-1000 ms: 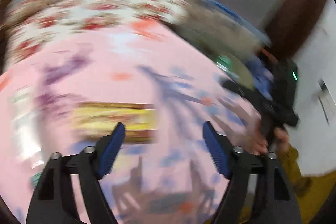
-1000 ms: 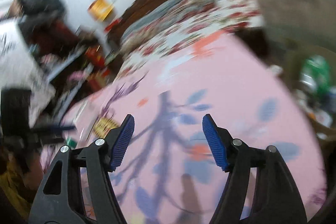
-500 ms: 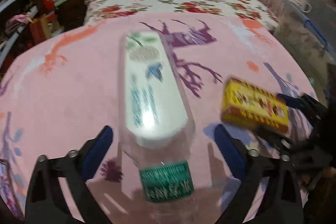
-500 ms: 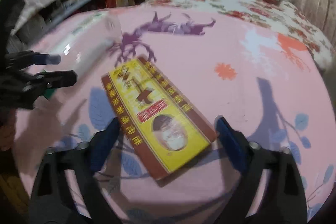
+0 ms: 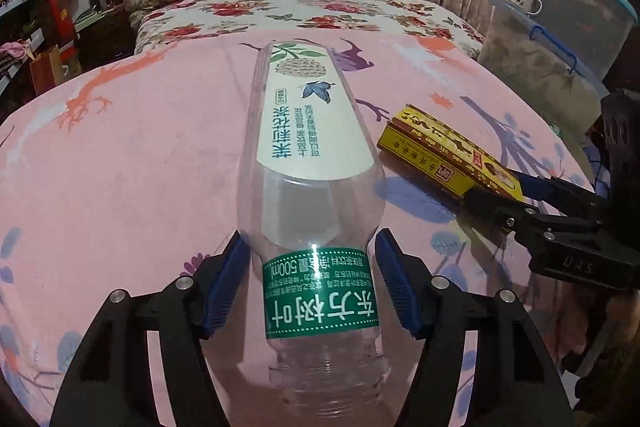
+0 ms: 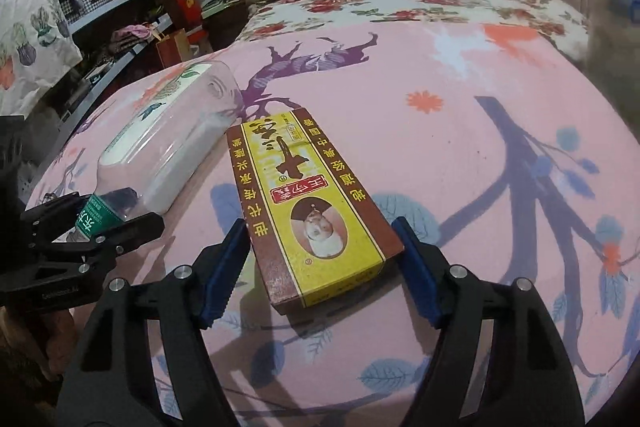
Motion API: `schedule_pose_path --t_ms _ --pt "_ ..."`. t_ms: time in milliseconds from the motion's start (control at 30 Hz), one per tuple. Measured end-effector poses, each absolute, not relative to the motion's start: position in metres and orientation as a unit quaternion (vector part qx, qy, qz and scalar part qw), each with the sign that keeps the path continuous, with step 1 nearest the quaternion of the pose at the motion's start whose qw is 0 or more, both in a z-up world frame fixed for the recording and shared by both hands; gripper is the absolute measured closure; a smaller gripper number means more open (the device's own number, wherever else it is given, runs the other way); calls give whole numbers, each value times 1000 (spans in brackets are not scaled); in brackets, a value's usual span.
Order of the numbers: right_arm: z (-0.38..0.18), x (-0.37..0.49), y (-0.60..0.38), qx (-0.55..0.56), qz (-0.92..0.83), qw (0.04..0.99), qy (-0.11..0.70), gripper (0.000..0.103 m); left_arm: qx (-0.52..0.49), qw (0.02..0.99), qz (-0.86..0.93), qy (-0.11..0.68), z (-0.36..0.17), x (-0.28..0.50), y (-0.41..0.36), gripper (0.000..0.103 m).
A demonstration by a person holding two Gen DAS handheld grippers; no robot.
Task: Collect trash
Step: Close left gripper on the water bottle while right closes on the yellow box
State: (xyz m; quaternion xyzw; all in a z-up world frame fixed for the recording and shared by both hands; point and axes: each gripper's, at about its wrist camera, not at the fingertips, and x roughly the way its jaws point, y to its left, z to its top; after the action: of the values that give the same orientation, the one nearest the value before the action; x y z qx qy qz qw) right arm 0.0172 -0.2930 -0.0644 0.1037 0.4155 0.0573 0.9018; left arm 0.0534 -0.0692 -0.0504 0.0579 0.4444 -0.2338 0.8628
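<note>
The left gripper (image 5: 314,283) straddles the shoulder of a clear plastic bottle (image 5: 312,155) lying on the pink blanket (image 5: 120,167); its jaws have just been closing and the pads sit at the plastic, though I cannot tell whether they press yet. The right gripper (image 6: 320,271) brackets the near end of a yellow box (image 6: 304,203), open with narrow gaps (also just closing). Squeeze each squarely before lifting, gently on the bottle. Half a second earlier both grippers hung farther back and wider.
</note>
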Motion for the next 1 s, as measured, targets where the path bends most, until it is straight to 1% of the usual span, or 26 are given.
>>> schedule_pose_path --t_ms 267,1000 --pt "-66 16 -295 109 59 902 414 29 24 860 -249 445 -50 57 -60 41" --pt "-65 15 -295 104 57 902 415 29 20 858 -255 446 -50 57 -60 37"
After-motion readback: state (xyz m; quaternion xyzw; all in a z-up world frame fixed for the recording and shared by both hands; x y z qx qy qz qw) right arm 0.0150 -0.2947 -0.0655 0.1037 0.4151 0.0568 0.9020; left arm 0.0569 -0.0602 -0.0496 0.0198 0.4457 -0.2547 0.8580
